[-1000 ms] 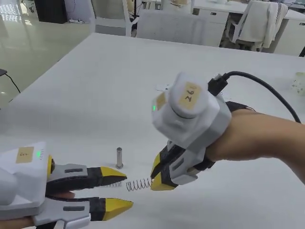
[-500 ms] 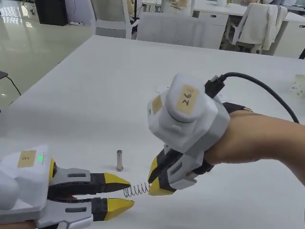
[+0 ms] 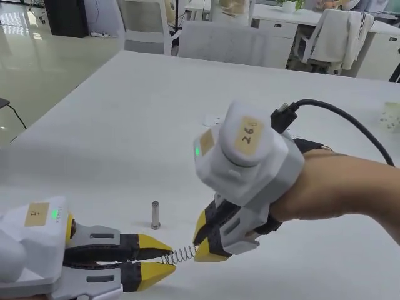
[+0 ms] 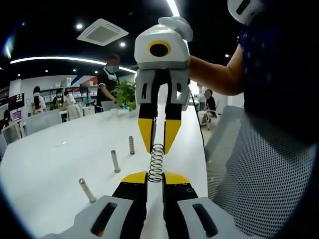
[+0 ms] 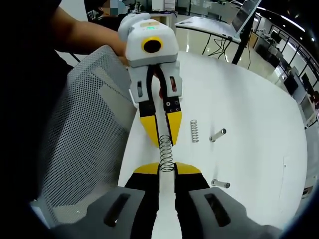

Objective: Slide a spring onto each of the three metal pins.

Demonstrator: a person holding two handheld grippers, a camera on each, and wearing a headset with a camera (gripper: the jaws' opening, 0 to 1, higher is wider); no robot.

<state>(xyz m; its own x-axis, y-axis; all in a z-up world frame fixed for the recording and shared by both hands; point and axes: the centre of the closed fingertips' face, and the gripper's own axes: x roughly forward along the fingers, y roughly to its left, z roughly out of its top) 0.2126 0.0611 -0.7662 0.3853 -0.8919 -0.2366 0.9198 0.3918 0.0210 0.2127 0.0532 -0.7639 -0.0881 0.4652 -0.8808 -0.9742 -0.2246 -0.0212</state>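
The left claw has closed since a moment ago. Its yellow tips, spread apart a second back, now pinch the near end of the spring, while the right claw is clenched on the far end. The spring hangs between the two claws, nose to nose, just above the white counter. I read this as a handover or a re-grip, meant to free one end so it can go over a pin. An upright metal pin stands just beyond the claws, near the spring but not touching it. In the left gripper view a row of pins stands off to one side. The farthest pin looks ribbed, perhaps already wearing a spring, though I cannot be sure. The forearm reaches in low from the right, wrist bent so the right claw angles down and to the left. The left claw lies nearly level, pointing right.
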